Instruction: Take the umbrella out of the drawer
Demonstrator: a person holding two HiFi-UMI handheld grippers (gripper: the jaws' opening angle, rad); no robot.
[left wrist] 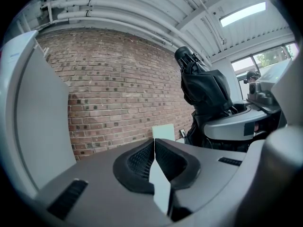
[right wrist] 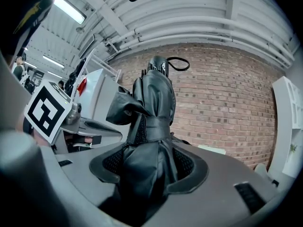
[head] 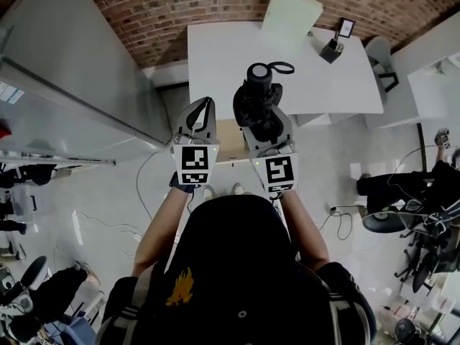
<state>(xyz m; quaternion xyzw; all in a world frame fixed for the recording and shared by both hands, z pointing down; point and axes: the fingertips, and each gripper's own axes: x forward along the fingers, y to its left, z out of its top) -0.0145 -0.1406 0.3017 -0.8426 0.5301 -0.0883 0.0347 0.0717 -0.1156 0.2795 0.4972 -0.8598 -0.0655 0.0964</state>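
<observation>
A black folded umbrella (head: 259,95) with a wrist loop stands upright in my right gripper (head: 264,121), which is shut on its lower part. In the right gripper view the umbrella (right wrist: 151,103) fills the gap between the pads of that gripper (right wrist: 149,167) and rises in front of a brick wall. My left gripper (head: 203,108) is held beside it on the left, jaws closed tip to tip with nothing between them. In the left gripper view that gripper (left wrist: 154,148) points at the wall, with the umbrella (left wrist: 203,86) to its right. A tan drawer interior (head: 230,141) shows below, between the two grippers.
A white table (head: 338,85) stands below and ahead, with a pale board (head: 291,13) and a small dark holder (head: 332,49) on it. At the left is a tall grey cabinet (head: 65,85). Cables (head: 108,225) lie on the floor. Another person (head: 388,185) and bikes are at the right.
</observation>
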